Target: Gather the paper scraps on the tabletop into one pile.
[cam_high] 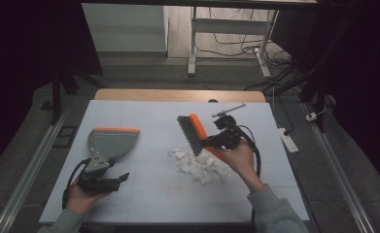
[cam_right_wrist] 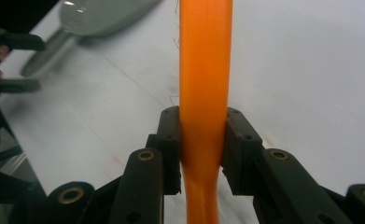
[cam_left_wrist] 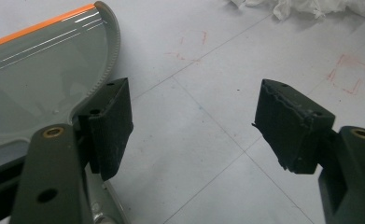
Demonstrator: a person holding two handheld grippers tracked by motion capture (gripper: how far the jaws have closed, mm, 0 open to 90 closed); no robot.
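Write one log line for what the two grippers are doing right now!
left gripper: open, beside dustpan handle | right gripper: shut on brush handle | paper scraps: piled on table, unswept

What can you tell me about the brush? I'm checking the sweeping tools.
The brush has an orange plastic-looking back and handle with a row of dark bristles. It is tilted, bristles toward the left, over the pile of white paper scraps. The right gripper is shut on its handle, with both fingers pressing its sides.

Orange brush (cam_high: 196, 133); grey dustpan (cam_high: 111, 141)
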